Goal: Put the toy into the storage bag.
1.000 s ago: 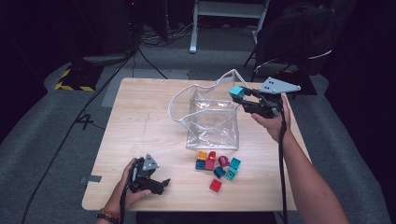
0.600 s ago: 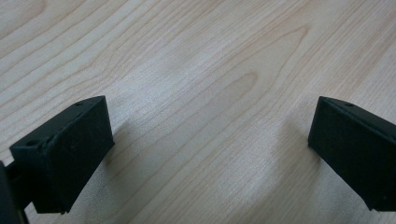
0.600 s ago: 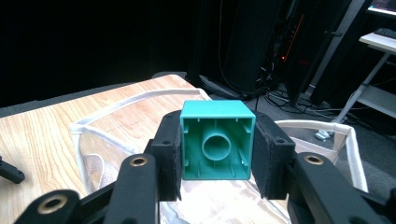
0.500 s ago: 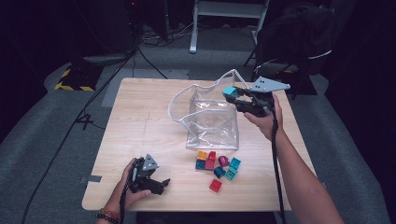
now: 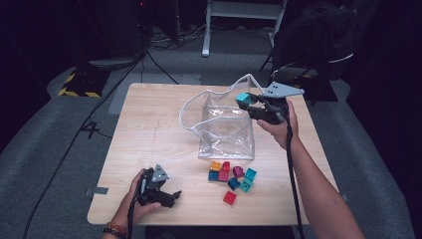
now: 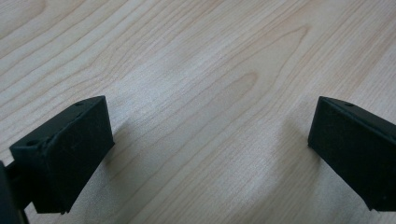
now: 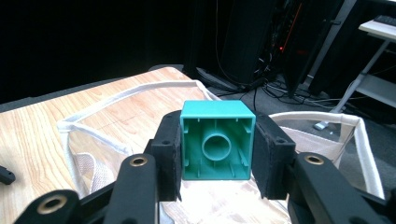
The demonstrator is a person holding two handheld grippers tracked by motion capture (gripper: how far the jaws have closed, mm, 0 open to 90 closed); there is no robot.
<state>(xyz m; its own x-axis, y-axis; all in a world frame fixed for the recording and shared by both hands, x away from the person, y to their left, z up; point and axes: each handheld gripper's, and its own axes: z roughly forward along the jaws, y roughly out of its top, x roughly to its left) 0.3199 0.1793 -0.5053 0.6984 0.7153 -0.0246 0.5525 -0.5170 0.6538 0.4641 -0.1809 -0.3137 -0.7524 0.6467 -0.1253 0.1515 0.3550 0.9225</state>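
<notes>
You are working over a wooden table [image 5: 149, 129] standing on grey carpet [image 5: 54, 149]. Cables [image 5: 164, 45] are trailing across the floor behind it, a white desk frame [image 5: 239, 20] is standing beyond, and yellow-black tape [image 5: 74, 84] is lying near the table's far left corner.

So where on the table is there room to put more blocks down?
The whole left half of the table, between the clear bag and the left gripper, is bare wood. It is crowded in front of the bag, where the loose blocks sit.
</notes>
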